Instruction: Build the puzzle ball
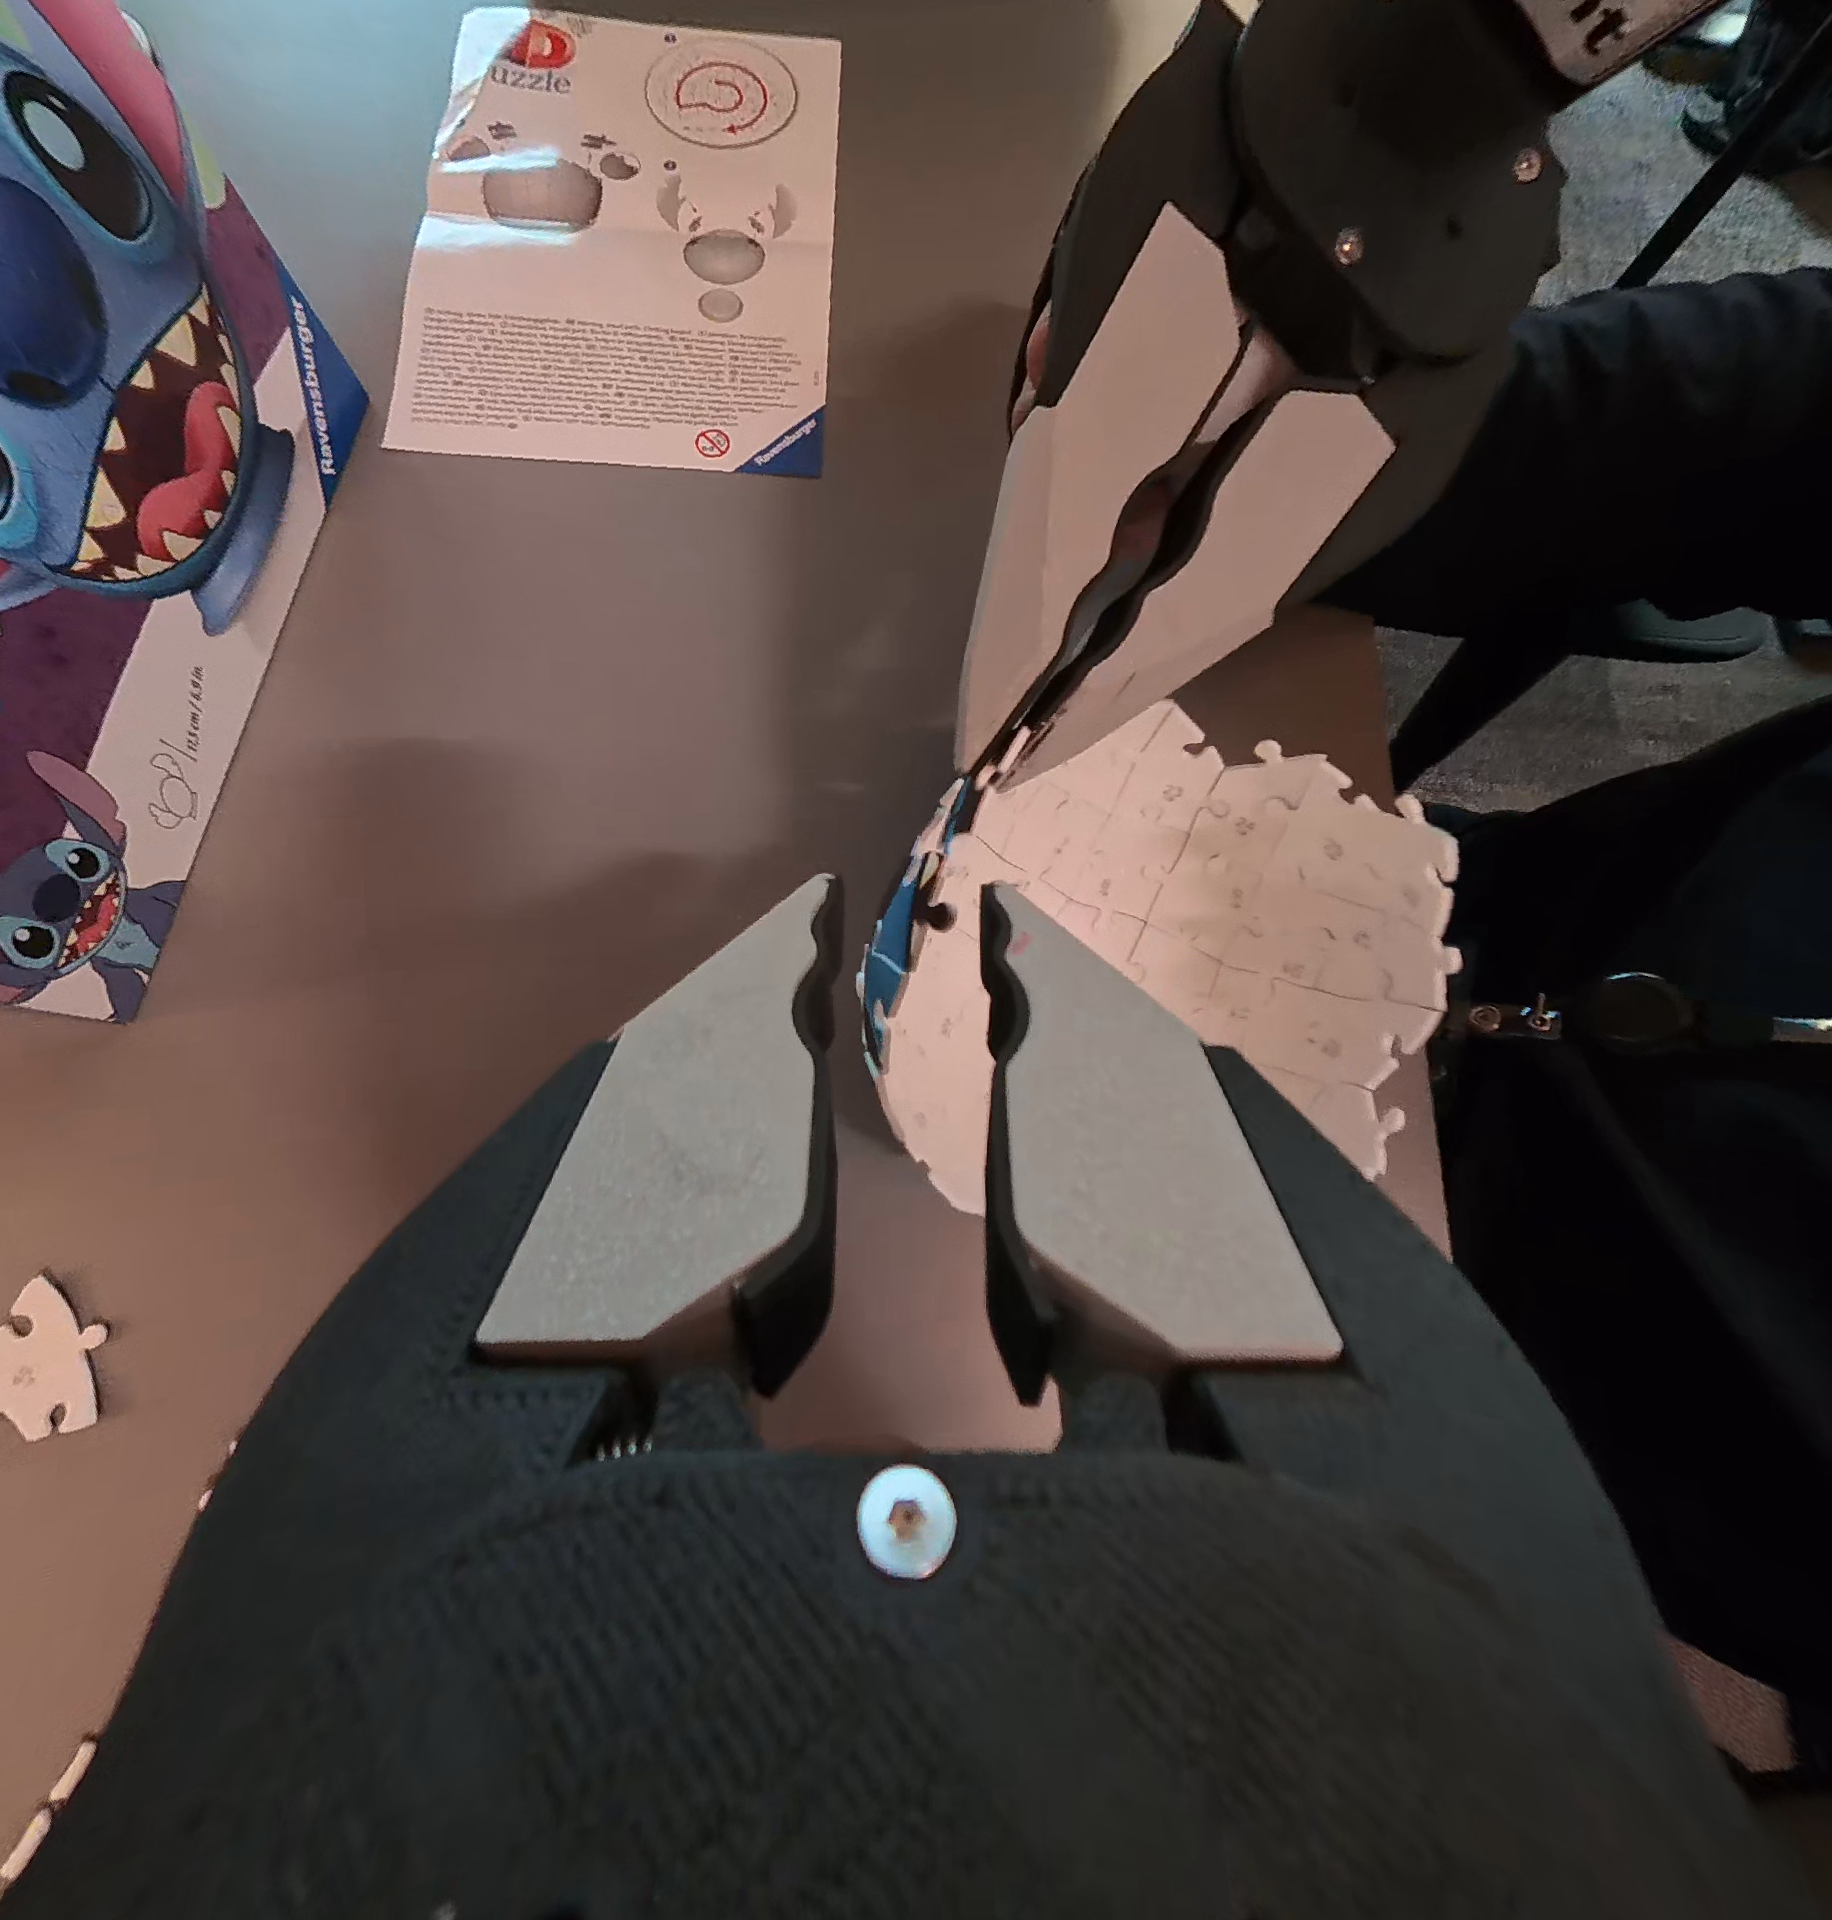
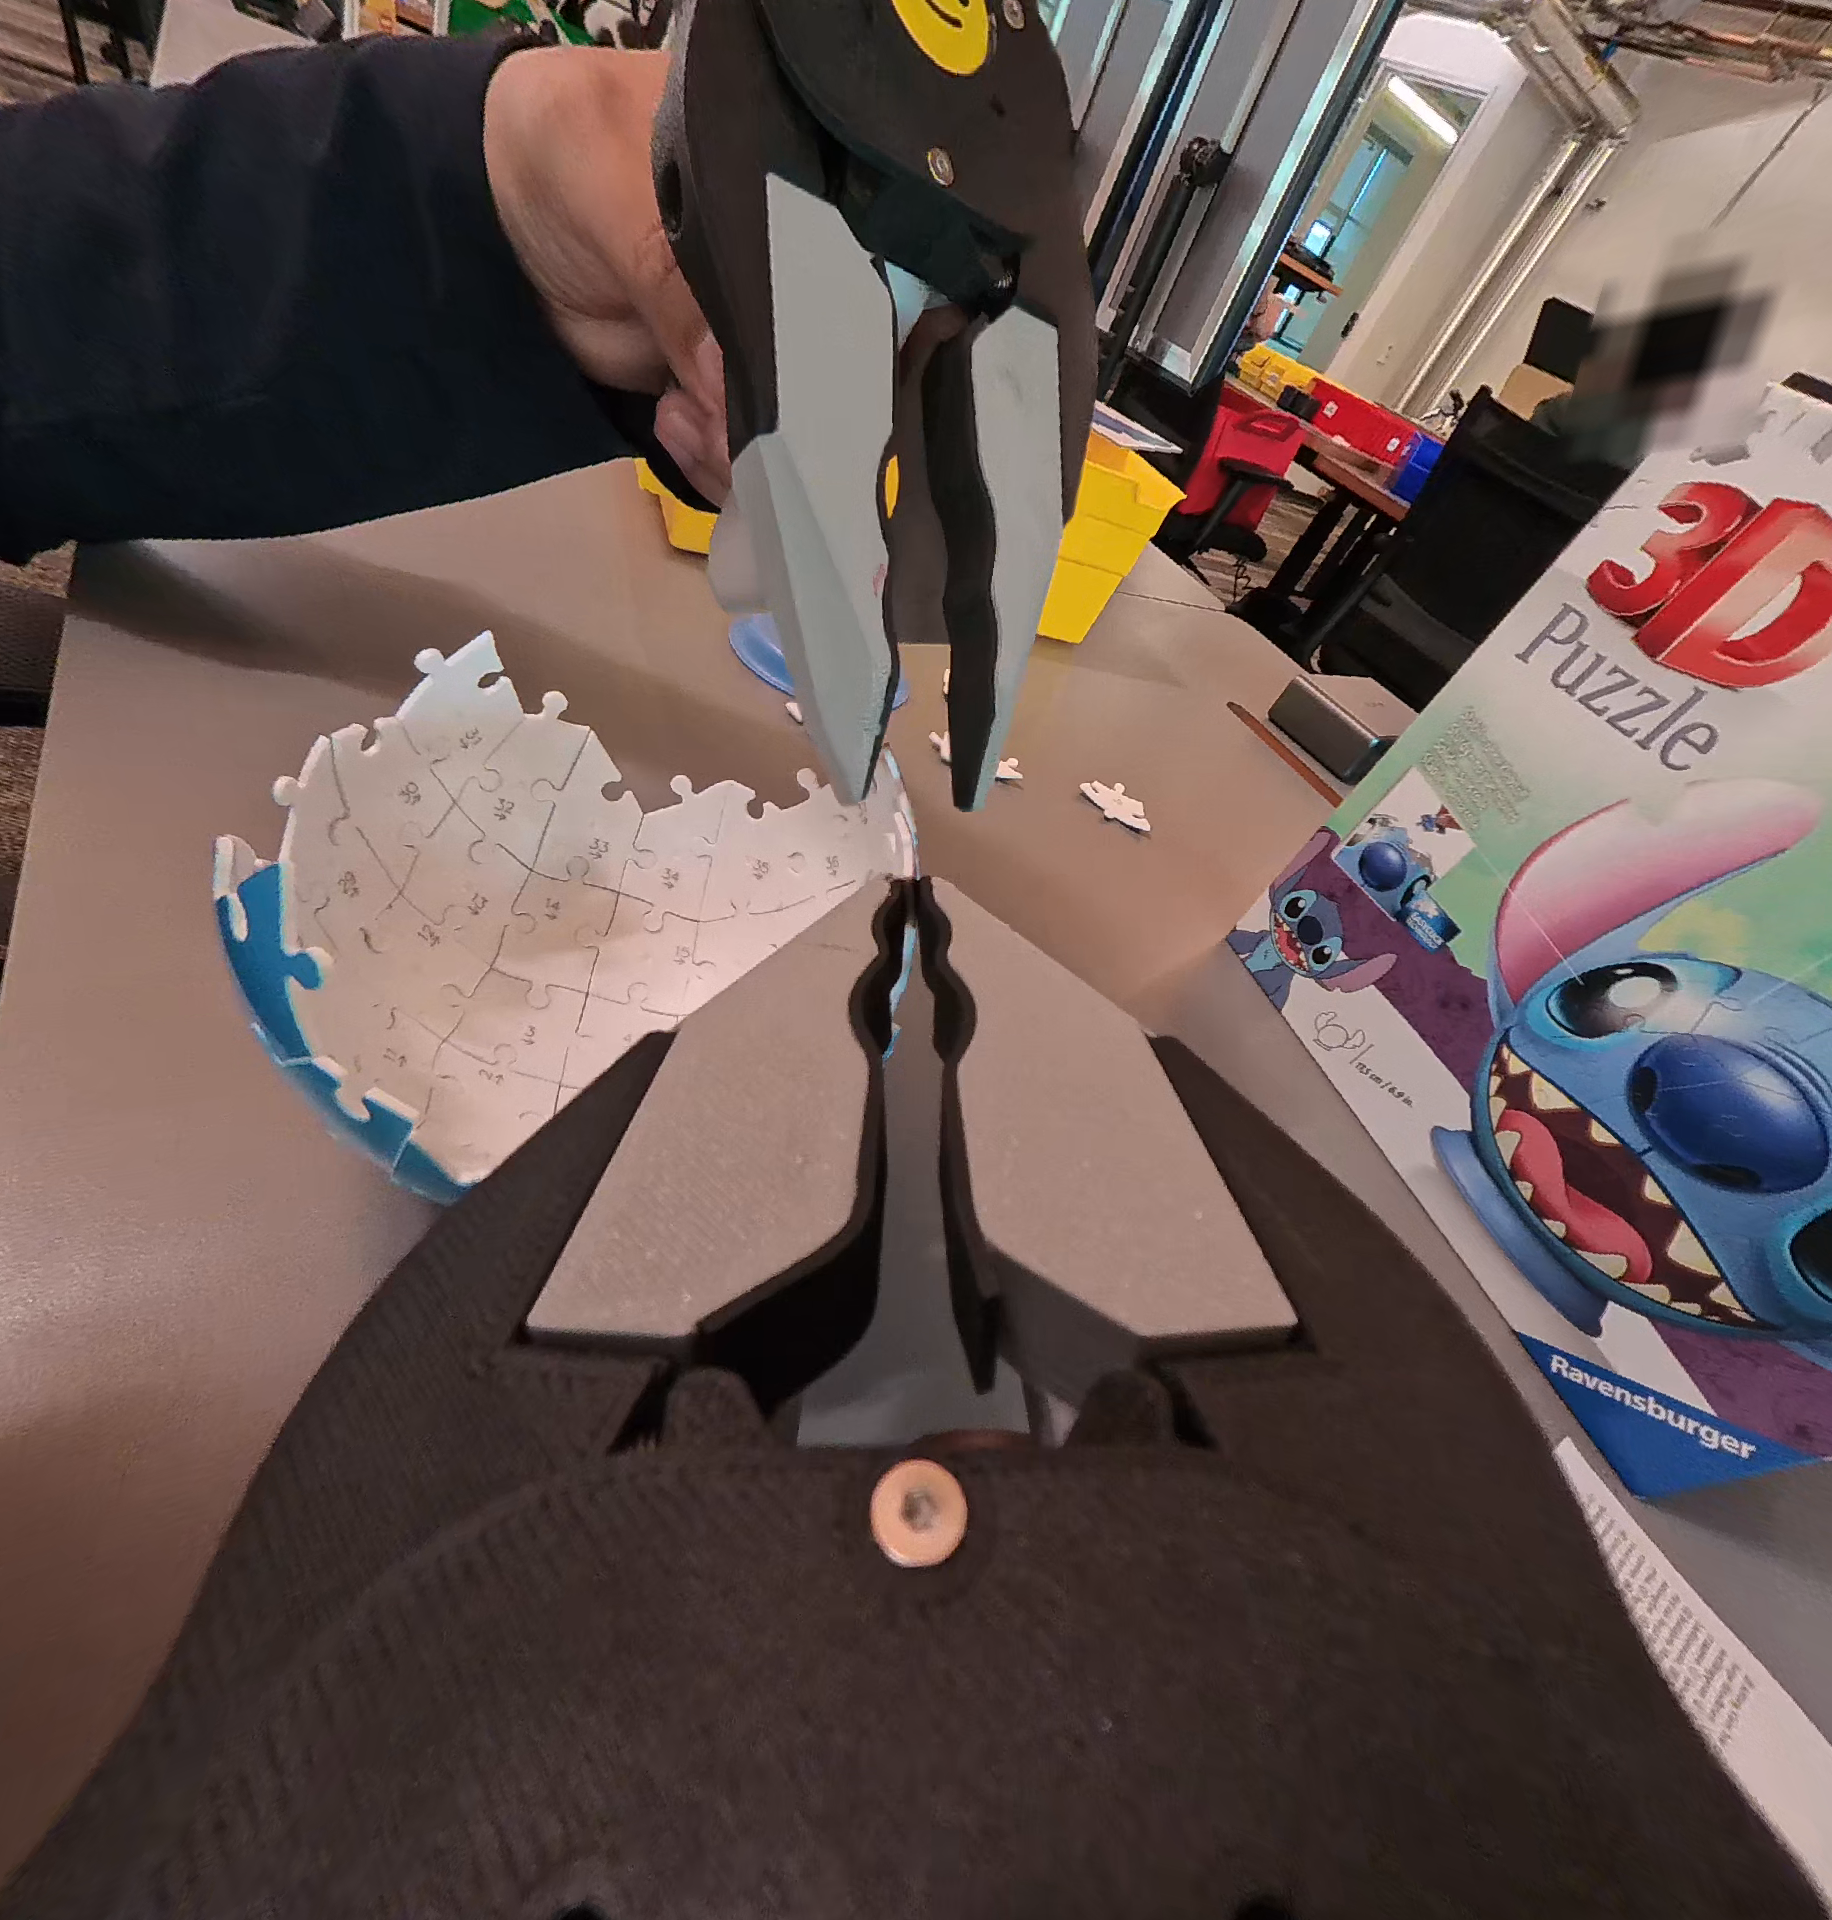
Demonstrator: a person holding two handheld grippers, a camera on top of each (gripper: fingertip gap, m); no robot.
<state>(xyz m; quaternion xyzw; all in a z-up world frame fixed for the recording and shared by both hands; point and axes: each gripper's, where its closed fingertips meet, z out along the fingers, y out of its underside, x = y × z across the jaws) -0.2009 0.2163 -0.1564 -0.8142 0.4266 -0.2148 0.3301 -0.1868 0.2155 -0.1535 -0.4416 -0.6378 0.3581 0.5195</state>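
The left hand-held gripper point(image 1: 907, 904) has its fingers spread apart, straddling the near rim of the half-built puzzle ball point(image 1: 1244, 914); from the right wrist view one of its fingertips point(image 2: 852, 774) touches the rim while the other hangs just outside it, gripping nothing. The right hand-held gripper point(image 2: 914, 891) is clenched on the same rim, its tips pinched together on the thin blue-and-white edge.

The puzzle ball point(image 2: 496, 914) is an open bowl of joined pieces, white inside and blue outside, tilted on its side on the grey surface point(image 1: 538, 727) near its edge, beside a person's dark sleeve point(image 1: 1639, 436).

A loose white puzzle piece point(image 1: 34, 1351) lies on the surface to the left, well apart from the ball. More loose pieces point(image 2: 1114, 802) lie beyond the ball, near a blue round stand point(image 2: 761, 649).

Farther off, the puzzle box point(image 1: 133, 499) with a blue cartoon creature lies flat, and an instruction sheet point(image 1: 631, 249) lies beside it. A yellow bin point(image 2: 1104, 540) sits at the far side.
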